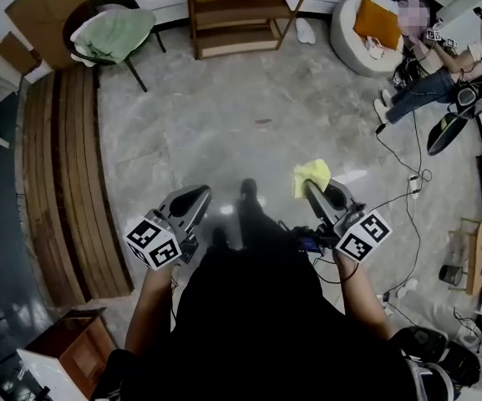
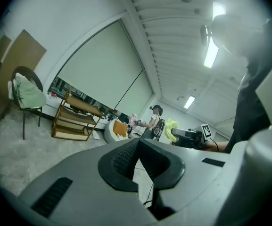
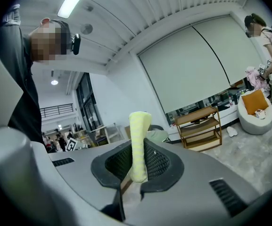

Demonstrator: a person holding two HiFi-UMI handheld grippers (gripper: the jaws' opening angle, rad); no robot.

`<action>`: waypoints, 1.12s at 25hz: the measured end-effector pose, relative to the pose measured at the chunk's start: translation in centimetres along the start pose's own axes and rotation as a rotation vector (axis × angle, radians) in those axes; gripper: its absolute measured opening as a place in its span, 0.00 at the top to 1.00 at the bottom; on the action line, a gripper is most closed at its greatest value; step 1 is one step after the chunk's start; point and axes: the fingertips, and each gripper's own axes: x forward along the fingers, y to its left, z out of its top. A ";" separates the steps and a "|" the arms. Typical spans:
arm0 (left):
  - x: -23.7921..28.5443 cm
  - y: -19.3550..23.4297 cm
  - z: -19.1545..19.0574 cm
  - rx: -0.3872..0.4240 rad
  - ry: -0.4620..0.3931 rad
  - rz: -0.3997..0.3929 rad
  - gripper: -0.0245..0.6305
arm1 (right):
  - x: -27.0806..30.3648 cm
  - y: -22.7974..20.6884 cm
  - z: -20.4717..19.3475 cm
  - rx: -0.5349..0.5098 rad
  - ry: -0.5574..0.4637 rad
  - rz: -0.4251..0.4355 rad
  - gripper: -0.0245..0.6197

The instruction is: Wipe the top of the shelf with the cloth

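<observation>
The yellow cloth [image 1: 312, 175] hangs folded from my right gripper [image 1: 313, 190], which is shut on it; in the right gripper view the cloth [image 3: 138, 145] stands up as a strip between the pads. My left gripper [image 1: 197, 199] is held level beside it, shut with nothing in it, its pads meeting at the tip [image 2: 138, 144]. The wooden shelf [image 1: 242, 8] stands far across the floor by the back wall, and shows in the left gripper view [image 2: 74, 118] and the right gripper view [image 3: 199, 126]. Both grippers are well short of it.
A chair with a green cushion [image 1: 111, 35] stands left of the shelf and a white beanbag [image 1: 366, 25] to its right. Wooden planks [image 1: 65, 174] lie along the left. People sit at the right [image 1: 441, 69], with cables [image 1: 408, 190] across the floor there.
</observation>
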 end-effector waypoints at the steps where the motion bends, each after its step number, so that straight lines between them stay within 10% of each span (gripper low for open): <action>1: 0.5 0.7 0.1 0.002 -0.002 0.003 0.95 | 0.8 -0.4 -0.1 0.003 -0.003 0.009 0.88; 28: 12.0 15.5 13.3 0.040 0.047 0.171 0.94 | 19.9 -17.3 6.9 0.061 -0.026 0.180 0.88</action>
